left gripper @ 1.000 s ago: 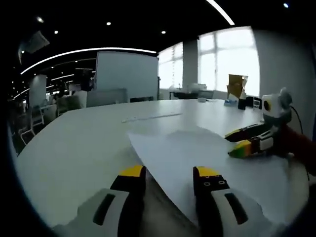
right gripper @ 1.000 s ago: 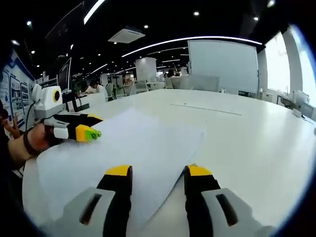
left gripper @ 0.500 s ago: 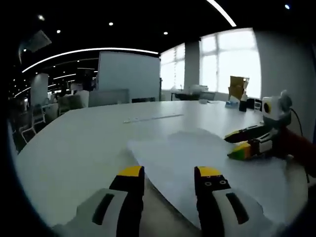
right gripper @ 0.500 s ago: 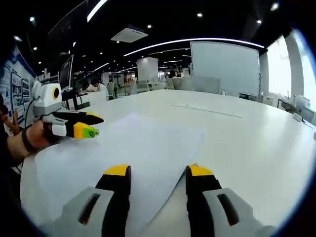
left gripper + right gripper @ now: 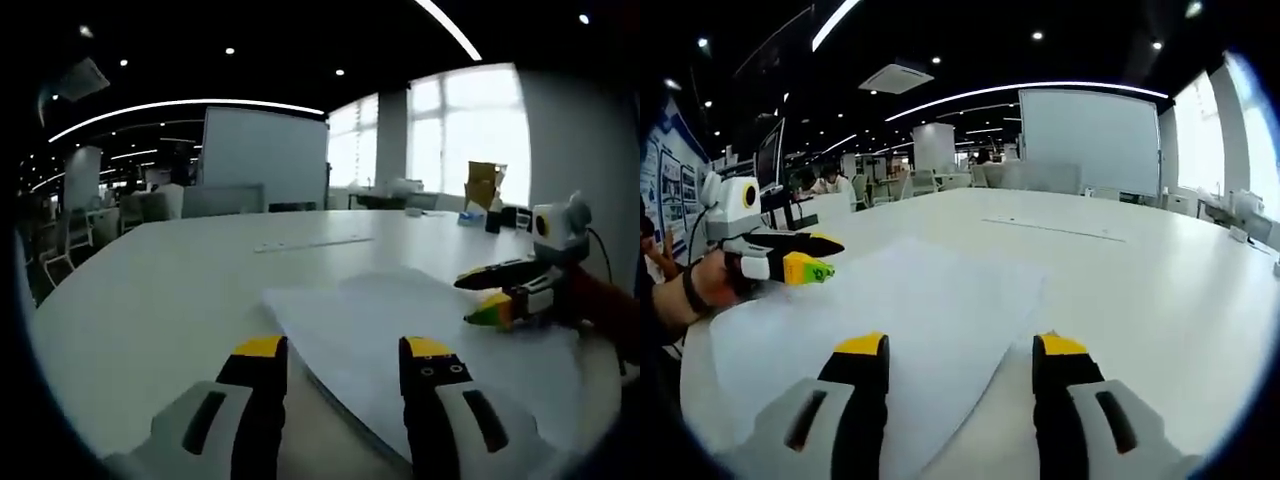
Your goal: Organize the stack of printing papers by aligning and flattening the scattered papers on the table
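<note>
Lying flat on the broad white table (image 5: 1160, 290), white printing sheets (image 5: 900, 310) fanned askew, between both tools. Left yellow-tipped gripper (image 5: 343, 347) gaping, empty, over the near corner; right yellow-tipped gripper (image 5: 962, 343) likewise wide, empty, at the opposite edge. Probably equally near.

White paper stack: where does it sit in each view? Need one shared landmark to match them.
Left gripper view: the white paper stack lies flat at lower centre-right, running under the left tool.
Right gripper view: the stack spreads across lower left and centre, ahead of the right tool.
Shared landmark: the large white board standing beyond the white table.
</note>
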Available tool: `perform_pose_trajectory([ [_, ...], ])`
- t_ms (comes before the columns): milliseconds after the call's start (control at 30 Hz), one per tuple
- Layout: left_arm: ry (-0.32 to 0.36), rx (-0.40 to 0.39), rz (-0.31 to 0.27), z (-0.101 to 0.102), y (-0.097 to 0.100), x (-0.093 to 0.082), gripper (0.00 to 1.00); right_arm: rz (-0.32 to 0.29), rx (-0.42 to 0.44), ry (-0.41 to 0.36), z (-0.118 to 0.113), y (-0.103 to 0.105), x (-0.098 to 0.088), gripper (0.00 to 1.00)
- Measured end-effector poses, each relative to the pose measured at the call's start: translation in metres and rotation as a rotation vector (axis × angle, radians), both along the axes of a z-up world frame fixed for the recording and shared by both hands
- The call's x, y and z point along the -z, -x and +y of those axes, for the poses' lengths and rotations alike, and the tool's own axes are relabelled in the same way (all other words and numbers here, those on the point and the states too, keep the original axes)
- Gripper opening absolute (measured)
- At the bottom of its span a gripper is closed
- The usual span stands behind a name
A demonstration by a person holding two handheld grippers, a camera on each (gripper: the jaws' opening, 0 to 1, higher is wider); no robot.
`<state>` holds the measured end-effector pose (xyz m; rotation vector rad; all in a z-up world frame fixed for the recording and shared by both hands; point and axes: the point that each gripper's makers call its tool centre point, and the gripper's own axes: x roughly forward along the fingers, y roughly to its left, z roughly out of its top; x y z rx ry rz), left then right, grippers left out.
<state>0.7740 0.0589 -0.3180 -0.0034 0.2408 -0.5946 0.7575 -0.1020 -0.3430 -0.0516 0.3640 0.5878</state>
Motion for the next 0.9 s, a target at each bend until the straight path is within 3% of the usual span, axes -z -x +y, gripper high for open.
perform_pose_trajectory([
  [300, -0.016, -0.032, -0.019, 0.005, -0.004, 0.000, 0.63, -0.004, 0.004, -0.012, 0.003, 0.003, -0.001, 0.68],
  [633, -0.050, -0.122, -0.042, 0.022, -0.012, -0.001, 0.89, -0.011, 0.023, -0.012, -0.001, -0.001, -0.002, 0.76],
  [900, -0.055, -0.137, -0.022, 0.024, -0.013, 0.004, 0.97, -0.016, 0.023, -0.025, 0.001, 0.000, -0.005, 0.81],
])
